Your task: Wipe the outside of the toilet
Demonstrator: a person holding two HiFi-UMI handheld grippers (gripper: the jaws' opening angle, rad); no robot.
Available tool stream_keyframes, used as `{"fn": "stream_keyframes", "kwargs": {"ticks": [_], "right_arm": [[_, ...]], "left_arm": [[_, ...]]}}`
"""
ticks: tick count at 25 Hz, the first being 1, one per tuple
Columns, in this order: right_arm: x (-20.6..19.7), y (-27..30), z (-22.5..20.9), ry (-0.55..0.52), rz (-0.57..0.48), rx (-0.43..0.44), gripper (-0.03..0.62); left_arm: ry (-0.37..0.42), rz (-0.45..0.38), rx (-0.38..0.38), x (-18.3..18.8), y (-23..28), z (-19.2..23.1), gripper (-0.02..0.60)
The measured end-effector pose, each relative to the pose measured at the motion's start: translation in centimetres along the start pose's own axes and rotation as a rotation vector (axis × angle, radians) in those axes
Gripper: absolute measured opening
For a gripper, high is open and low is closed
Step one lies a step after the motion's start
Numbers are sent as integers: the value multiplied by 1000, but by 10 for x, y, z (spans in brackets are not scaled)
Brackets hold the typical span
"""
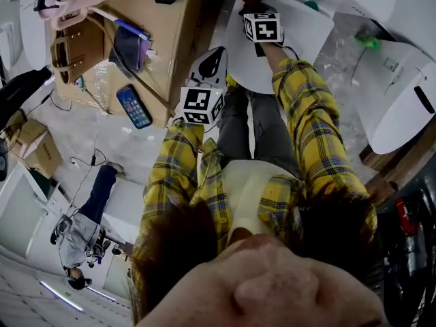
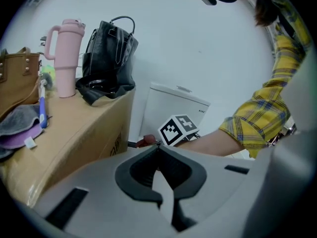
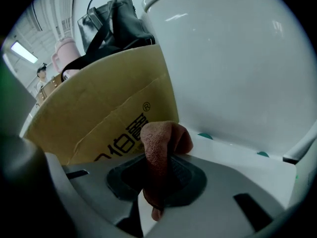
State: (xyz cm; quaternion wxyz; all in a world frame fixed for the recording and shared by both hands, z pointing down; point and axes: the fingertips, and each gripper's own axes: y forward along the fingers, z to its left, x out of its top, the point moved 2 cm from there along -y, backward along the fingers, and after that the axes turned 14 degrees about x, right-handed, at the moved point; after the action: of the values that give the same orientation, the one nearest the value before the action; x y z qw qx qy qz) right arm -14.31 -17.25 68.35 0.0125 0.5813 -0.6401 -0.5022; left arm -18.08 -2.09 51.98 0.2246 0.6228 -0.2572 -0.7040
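Note:
The white toilet stands at the top of the head view, and its smooth curved side fills the right gripper view. My right gripper is shut on a brown cloth, whose folded end sits close to the toilet's lower side and the ledge below it. Whether it touches is unclear. My left gripper hangs lower, between the cardboard box and the toilet, shut with nothing in it. From the left gripper view I see the tank, the right gripper's marker cube and the cloth.
A tall cardboard box stands tight against the toilet's left side. It carries a pink tumbler, a black handbag, a brown bag and a phone. Another white fixture stands at the right. A second person is at lower left.

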Motion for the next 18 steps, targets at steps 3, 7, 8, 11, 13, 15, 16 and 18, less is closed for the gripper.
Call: {"fn": "stream_keyframes", "kwargs": {"ticks": [3, 7, 8, 11, 13, 15, 16, 18], "right_arm": [[-8, -3, -15, 7, 48, -42, 83], [-17, -15, -37, 17, 73, -92, 83], [-21, -21, -43, 27, 74, -107, 83], [-37, -43, -62, 59, 76, -147, 83], [-49, -60, -75, 86, 68, -178, 83], [-62, -80, -90, 120, 54, -212, 83], [-70, -89, -98, 136, 49, -231, 83], [-84, -110, -112, 165, 42, -270, 83]], "left_arm": [[-2, 11, 7, -2, -1, 2, 9], [5, 12, -4, 0, 4, 3, 9], [13, 11, -12, 1, 5, 1, 9], [33, 7, -41, 3, 10, -9, 9], [44, 4, -63, 6, 13, -18, 9], [60, 3, -87, 7, 17, -29, 9], [69, 2, -98, 7, 18, -34, 9], [87, 4, -119, 7, 20, -43, 9]]}}
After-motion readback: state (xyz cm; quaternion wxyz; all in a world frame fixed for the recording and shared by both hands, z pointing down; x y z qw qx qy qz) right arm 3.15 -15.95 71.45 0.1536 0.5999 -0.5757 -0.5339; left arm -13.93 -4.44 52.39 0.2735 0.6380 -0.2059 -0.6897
